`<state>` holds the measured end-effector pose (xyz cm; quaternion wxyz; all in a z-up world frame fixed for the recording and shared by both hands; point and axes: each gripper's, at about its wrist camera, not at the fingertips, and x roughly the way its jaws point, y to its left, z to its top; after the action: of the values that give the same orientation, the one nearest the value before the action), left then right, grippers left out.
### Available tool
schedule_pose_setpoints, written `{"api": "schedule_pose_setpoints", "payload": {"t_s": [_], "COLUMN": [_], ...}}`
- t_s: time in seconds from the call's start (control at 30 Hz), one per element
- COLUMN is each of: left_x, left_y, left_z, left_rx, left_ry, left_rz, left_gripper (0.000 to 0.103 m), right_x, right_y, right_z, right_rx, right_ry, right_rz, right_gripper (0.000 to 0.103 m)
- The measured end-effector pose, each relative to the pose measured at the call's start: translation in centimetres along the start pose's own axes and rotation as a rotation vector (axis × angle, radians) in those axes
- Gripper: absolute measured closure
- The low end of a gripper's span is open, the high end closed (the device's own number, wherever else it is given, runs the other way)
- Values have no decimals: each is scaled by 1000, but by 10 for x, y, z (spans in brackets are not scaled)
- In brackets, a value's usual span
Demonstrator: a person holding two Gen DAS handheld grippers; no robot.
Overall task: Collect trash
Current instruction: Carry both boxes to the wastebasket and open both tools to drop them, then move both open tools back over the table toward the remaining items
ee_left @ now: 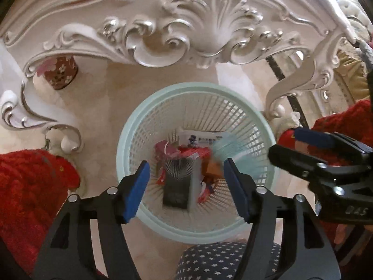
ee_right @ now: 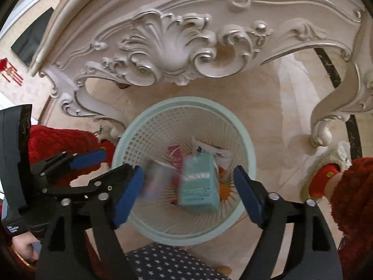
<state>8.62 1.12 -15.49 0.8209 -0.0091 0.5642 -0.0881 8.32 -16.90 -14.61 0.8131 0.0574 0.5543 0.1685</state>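
A pale green mesh wastebasket [ee_left: 130,140] [ee_right: 247,154] stands on the floor below both grippers. My left gripper [ee_left: 187,163] hangs open over it. A dark box [ee_left: 175,186] shows blurred below the gap, touching neither pad. My right gripper [ee_right: 188,170] is open too, with a blurred teal box [ee_right: 200,184] under the gap, clear of both blue pads. A blurred silvery item [ee_right: 156,179] lies beside it. Red wrappers [ee_left: 193,152] and a white printed paper [ee_left: 198,138] lie in the basket. Each view shows the other gripper [ee_left: 286,142] [ee_right: 112,161] at its side, open.
A carved white table apron [ee_left: 186,30] [ee_right: 167,53] with curled legs [ee_left: 279,93] [ee_right: 324,126] arches just behind the basket. Red fuzzy slippers [ee_left: 30,182] [ee_right: 349,186] flank it. Star-patterned dark fabric [ee_left: 221,261] lies at the near edge. A brown flowered container [ee_left: 60,72] stands on the marble floor.
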Motion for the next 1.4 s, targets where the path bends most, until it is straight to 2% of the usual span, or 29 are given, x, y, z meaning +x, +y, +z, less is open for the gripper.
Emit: {"api": "schedule_pose_setpoints", "payload": {"t_s": [0.37,0.8,0.87,1.03,1.2,1.33,1.4], "left_x": [2,-1,-5,-22,-66,-104,-127], "left_y": [0,4,3,0,2,16,24], "left_z": [-2,-3,-3,-1,7,30,50], "left_rx": [2,-16,-12,-6,-13,-61,-54], "left_ry": [12,1,-18,-85,-191,-225,-260], "left_rz": [-6,-40,-55,-108,-184,-231,-215], "left_gripper": [39,38,38,39,39,38,38], "right_x": [1,-12,-21,-59,-113,-148,-159], "right_y": [-5,0,3,21,29,15,6], "right_z": [-1,-1,0,1,3,36,60], "right_rx": [14,-15,-25,-111,-168,-109,-95], "right_ry": [7,-56,-100,-276,-478,-555,-566], "right_rz": [-25,-21,3,59,77,85,85], "right_gripper": [25,25,25,25,25,24,19]}}
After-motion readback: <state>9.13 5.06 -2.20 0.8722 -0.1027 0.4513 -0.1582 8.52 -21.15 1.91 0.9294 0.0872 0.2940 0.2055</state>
